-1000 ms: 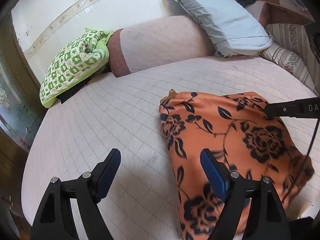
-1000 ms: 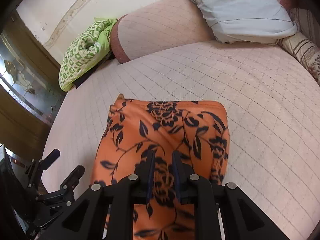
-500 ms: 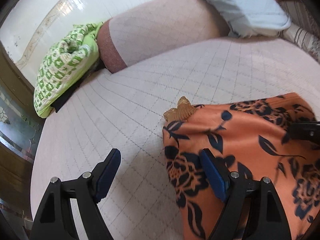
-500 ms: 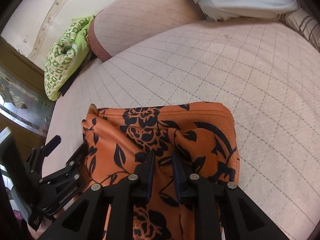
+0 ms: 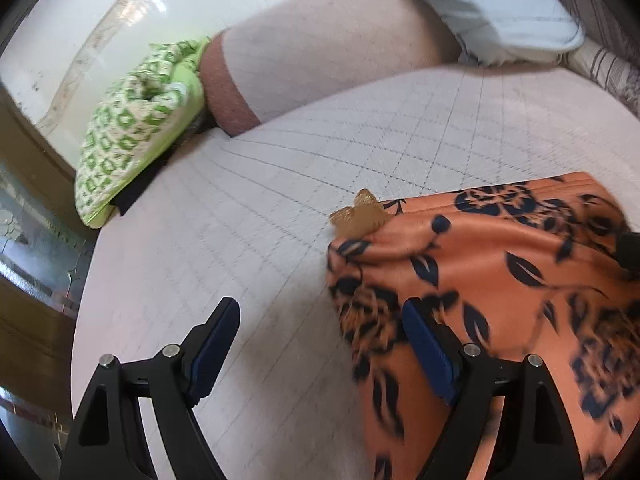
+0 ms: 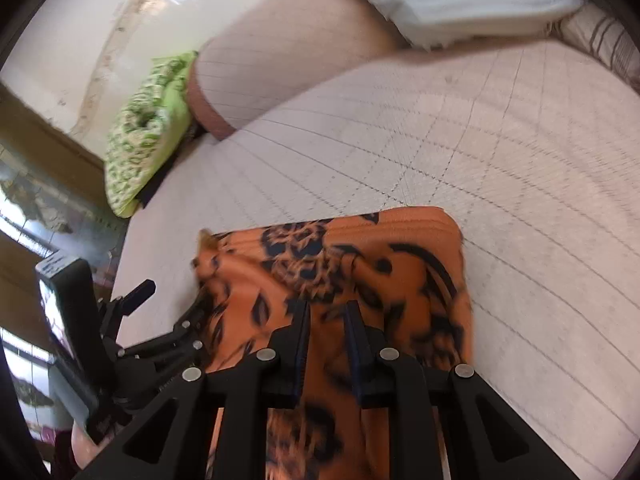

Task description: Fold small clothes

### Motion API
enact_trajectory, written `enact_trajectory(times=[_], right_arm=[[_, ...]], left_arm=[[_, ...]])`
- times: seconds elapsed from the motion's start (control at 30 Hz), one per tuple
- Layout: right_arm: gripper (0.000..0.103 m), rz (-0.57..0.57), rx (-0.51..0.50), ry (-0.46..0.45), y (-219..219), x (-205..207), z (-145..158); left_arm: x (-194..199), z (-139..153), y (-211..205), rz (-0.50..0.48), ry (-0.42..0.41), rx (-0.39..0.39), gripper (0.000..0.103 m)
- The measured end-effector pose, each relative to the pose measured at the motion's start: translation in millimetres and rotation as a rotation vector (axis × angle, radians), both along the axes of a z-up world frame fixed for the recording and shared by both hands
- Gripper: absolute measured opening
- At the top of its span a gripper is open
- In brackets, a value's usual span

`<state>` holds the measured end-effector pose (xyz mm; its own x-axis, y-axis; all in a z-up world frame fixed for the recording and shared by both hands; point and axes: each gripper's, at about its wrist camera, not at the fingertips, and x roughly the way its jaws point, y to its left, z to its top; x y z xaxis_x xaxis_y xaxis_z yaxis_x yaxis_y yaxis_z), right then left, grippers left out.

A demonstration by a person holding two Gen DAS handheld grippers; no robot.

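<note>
An orange garment with dark blue flowers [image 5: 500,280] lies folded on the pale quilted bed [image 5: 280,184]. A small tan tab [image 5: 360,214] sticks out at its far left corner. My left gripper [image 5: 320,344] is open, its right finger resting at the garment's left edge, its left finger over bare bed. My right gripper [image 6: 326,336] is shut on a fold of the garment [image 6: 360,256] near its middle. The left gripper also shows in the right wrist view [image 6: 160,328], beside the garment's left edge.
A green patterned cushion [image 5: 132,132] and a pink bolster [image 5: 320,52] lie at the far side of the bed. A white pillow [image 5: 500,8] lies at the back right. The bed's left edge drops to a wooden frame [image 5: 36,288].
Both grippers have moved lower and forward over the bed. The garment has been drawn nearer and its far edge looks flatter. The right gripper stays shut on it.
</note>
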<state>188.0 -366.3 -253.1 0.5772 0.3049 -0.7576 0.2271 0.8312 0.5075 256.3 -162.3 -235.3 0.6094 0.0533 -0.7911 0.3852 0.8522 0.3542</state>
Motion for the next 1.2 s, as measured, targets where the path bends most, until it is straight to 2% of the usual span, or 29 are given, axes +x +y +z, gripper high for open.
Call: enact_trajectory(times=[0.23,0.47,0.57,0.67,0.83,1.07,1.2], right_arm=[[0.020,0.082,-0.061,-0.035,20,-72,29],[0.020,0.116,-0.118,0.029,42,-110,-1],[0.020,0.111,-0.128,0.028,44,-112,2],[0.020,0.106,-0.124,0.030,49,-115,20],[0.020,0.124,-0.141,-0.075,56,-128,62],[0.020,0.157,-0.111,-0.221,82,-135,117],[0.020,0.187,-0.115,-0.274,102,-136,140]], left_arm=[[-49,47,19,0.012,-0.062,-0.090,0.084],[-86,100,39,0.012,-0.169,-0.173,0.084],[-99,123,49,0.008,-0.227,-0.192,0.084],[-111,147,64,0.018,-0.287,-0.212,0.084],[-119,178,92,0.073,-0.335,-0.241,0.084],[-126,208,140,0.160,-0.400,-0.261,0.084],[-130,222,168,0.211,-0.435,-0.277,0.085]])
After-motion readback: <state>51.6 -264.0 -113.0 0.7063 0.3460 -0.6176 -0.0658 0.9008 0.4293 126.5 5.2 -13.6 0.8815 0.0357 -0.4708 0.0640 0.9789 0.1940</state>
